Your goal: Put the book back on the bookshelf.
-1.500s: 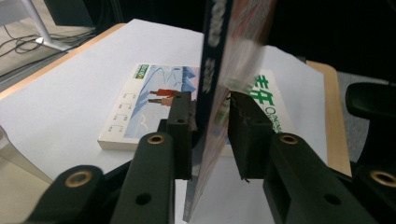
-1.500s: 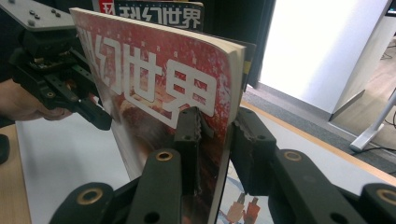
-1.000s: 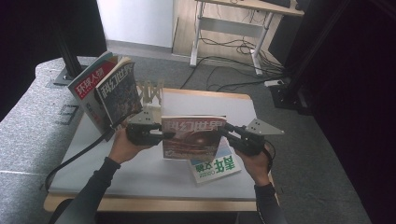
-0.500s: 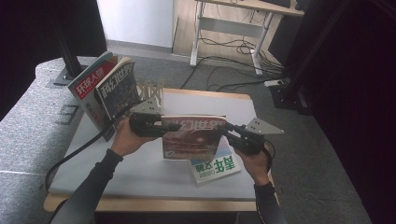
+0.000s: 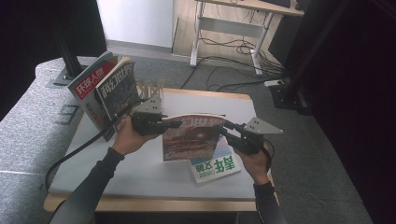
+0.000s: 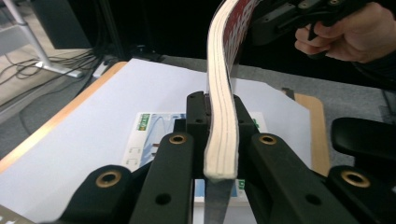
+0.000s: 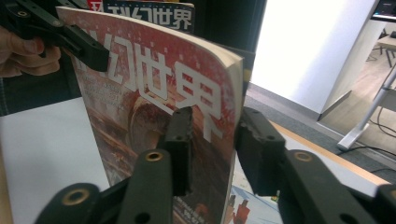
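Two magazines (image 5: 105,91) propped upright at far left, wooden rack (image 5: 150,89) beside them. Left gripper (image 5: 161,125) clamps red magazine's (image 5: 191,140) left edge; right gripper (image 5: 227,129) clamps its right edge. Magazine upright, slightly bowed, above table. Green booklet (image 5: 215,169) flat beneath. White tabletop (image 5: 140,163); grey floor.

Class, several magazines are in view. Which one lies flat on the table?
The green-and-white magazine lies flat on the white table. The red one is held upright; two others stand at the rack.
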Demonstrator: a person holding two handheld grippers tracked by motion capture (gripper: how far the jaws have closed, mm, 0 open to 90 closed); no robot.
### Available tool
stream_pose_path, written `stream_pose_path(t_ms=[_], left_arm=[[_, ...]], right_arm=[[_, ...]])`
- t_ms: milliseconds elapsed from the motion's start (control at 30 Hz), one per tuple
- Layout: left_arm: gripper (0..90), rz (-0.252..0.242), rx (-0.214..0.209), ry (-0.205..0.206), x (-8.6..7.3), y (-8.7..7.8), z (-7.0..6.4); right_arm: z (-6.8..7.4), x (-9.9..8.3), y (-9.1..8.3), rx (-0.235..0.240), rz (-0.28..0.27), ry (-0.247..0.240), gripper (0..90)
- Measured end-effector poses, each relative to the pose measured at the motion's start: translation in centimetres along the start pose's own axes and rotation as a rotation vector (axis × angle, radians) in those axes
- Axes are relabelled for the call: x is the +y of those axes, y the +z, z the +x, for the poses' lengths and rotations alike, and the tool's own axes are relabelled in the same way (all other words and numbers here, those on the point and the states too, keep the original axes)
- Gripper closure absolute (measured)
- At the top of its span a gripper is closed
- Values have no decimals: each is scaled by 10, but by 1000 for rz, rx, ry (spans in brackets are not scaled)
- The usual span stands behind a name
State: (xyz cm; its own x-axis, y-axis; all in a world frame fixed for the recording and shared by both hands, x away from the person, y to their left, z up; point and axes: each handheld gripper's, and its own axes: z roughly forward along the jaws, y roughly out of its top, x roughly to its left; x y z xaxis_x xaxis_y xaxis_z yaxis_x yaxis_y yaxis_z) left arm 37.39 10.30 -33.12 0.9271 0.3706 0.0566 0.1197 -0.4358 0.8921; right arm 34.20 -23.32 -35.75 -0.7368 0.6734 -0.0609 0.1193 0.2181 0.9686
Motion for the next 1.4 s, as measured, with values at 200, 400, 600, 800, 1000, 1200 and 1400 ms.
stream_pose_path(t_ms=[200, 400, 600, 800, 1000, 1200, 1400], left_arm=[[835, 6, 28, -15, 0, 1, 3], [834, 13, 43, -26, 1, 1, 5], [830, 36, 61, -24, 1, -1, 5], [818, 67, 87, -32, 1, -3, 7], [813, 99, 98, -38, 1, -6, 10], [807, 133, 109, -45, 1, -8, 12], [801, 163, 114, -57, 0, -12, 17]], right_arm=[[-4, -7, -2, -38, 14, 5, 522], [-12, -27, 2, -59, 110, 34, 387], [-21, -55, 11, -67, 219, 96, 256], [-27, -81, 13, -106, 268, 147, 194], [-32, -102, 13, -137, 300, 183, 145], [-34, -125, 19, -163, 354, 209, 117], [-39, -146, 21, -203, 401, 233, 28]])
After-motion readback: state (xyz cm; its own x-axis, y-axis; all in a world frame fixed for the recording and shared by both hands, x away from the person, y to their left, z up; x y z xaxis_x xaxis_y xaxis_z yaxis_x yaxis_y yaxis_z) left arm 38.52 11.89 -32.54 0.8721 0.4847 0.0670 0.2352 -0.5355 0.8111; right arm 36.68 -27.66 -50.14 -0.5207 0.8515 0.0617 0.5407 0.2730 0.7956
